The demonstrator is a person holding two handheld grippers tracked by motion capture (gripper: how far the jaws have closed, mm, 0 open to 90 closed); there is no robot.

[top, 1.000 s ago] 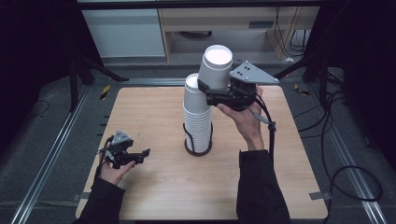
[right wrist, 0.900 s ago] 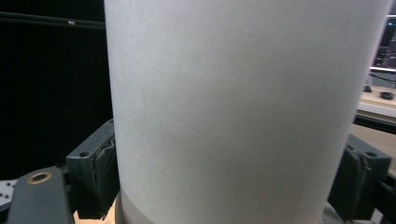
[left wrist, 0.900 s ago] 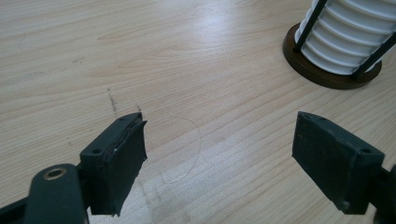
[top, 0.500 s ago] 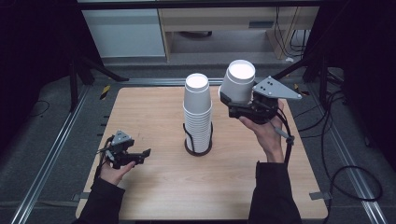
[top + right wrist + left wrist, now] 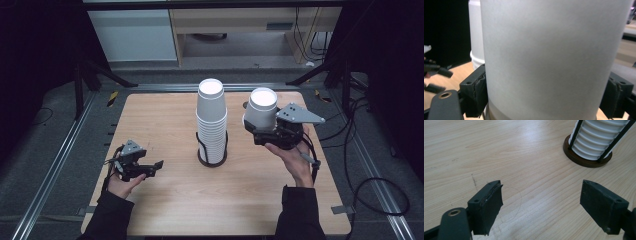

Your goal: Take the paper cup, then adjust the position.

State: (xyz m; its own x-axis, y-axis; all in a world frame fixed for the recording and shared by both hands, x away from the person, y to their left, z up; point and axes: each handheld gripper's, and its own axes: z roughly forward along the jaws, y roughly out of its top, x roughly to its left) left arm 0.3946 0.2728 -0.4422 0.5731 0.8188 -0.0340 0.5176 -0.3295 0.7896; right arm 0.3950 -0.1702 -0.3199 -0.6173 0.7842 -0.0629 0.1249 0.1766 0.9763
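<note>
Gripping the paper cup [image 5: 262, 114] upside down, right of the cup stack [image 5: 212, 120], the right gripper [image 5: 270, 134] is seen | left gripper [image 5: 544, 205] gaping, idle | cup wall [image 5: 554, 60] judged light, crushable: gentle hold advised

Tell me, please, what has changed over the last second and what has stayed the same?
The right gripper, shut on a white paper cup, has carried it from just above the cup stack away to the right and lower, so the cup is now clear of the stack. The stack in its holder stayed put, and the left gripper stayed open over the table at the left.
</note>
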